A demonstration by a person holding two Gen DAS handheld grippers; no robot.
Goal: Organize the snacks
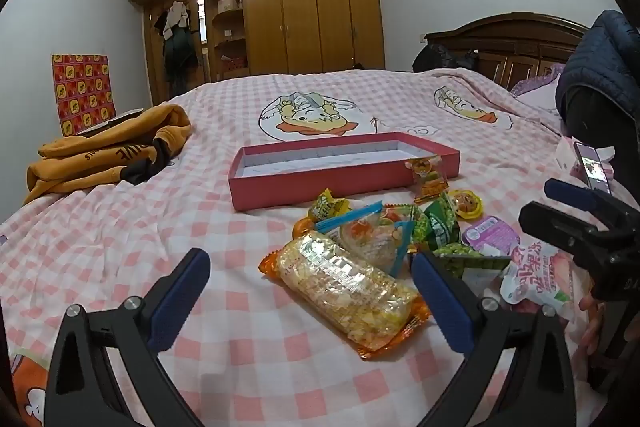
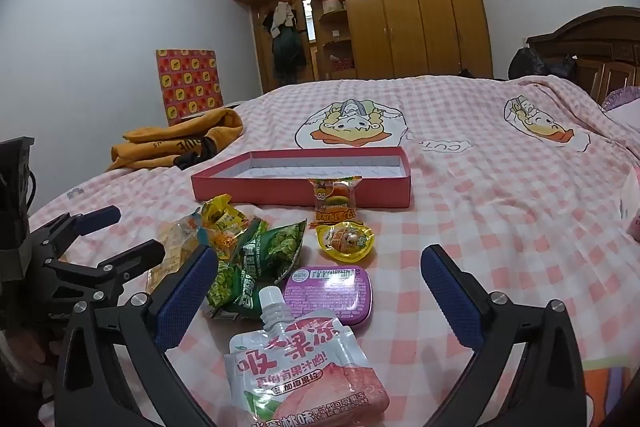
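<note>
A shallow red box point(image 1: 320, 183) point(image 2: 280, 193) lies open and empty on the checked bedspread. In front of it sits a loose pile of snacks. My left gripper point(image 1: 310, 291) is open, its fingers on either side of a long clear-and-orange cracker packet point(image 1: 348, 291). My right gripper point(image 2: 320, 291) is open too, straddling a white-and-pink jelly pouch point(image 2: 304, 371) and a purple tin point(image 2: 330, 293). Green pea bags point(image 2: 256, 267) point(image 1: 440, 227), a yellow jelly cup point(image 2: 346, 241) and a small orange sachet point(image 2: 334, 203) leaning on the box lie between.
A folded orange garment point(image 1: 108, 155) point(image 2: 180, 143) rests on the bed to the left. A phone point(image 1: 592, 169) sits at the right, near a dark jacket point(image 1: 604, 63). Wooden wardrobes point(image 2: 400, 15) and a headboard point(image 1: 508, 43) stand beyond the bed.
</note>
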